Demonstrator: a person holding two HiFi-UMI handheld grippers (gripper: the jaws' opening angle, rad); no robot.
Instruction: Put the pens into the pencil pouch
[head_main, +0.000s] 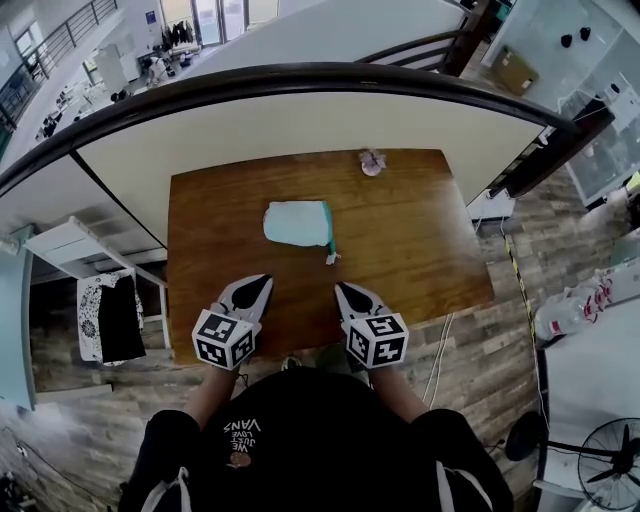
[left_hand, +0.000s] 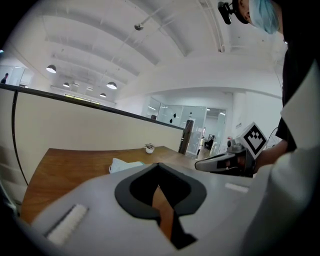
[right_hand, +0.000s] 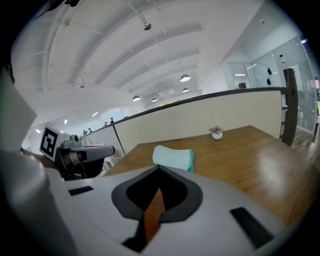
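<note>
A light blue pencil pouch (head_main: 298, 222) lies flat in the middle of the wooden table (head_main: 420, 250), its teal zip edge and pull (head_main: 331, 258) facing right. The pouch also shows in the left gripper view (left_hand: 125, 165) and the right gripper view (right_hand: 173, 157). My left gripper (head_main: 264, 281) hovers over the table's near edge, short of the pouch, jaws shut with nothing between them (left_hand: 159, 166). My right gripper (head_main: 341, 287) is beside it, also shut and empty (right_hand: 159, 169). I see no pen in any view.
A small potted plant (head_main: 372, 162) stands at the table's far edge, in front of a cream partition wall (head_main: 300, 130). A white shelf unit (head_main: 80, 260) stands left of the table. Cables (head_main: 440, 350) run over the floor to the right.
</note>
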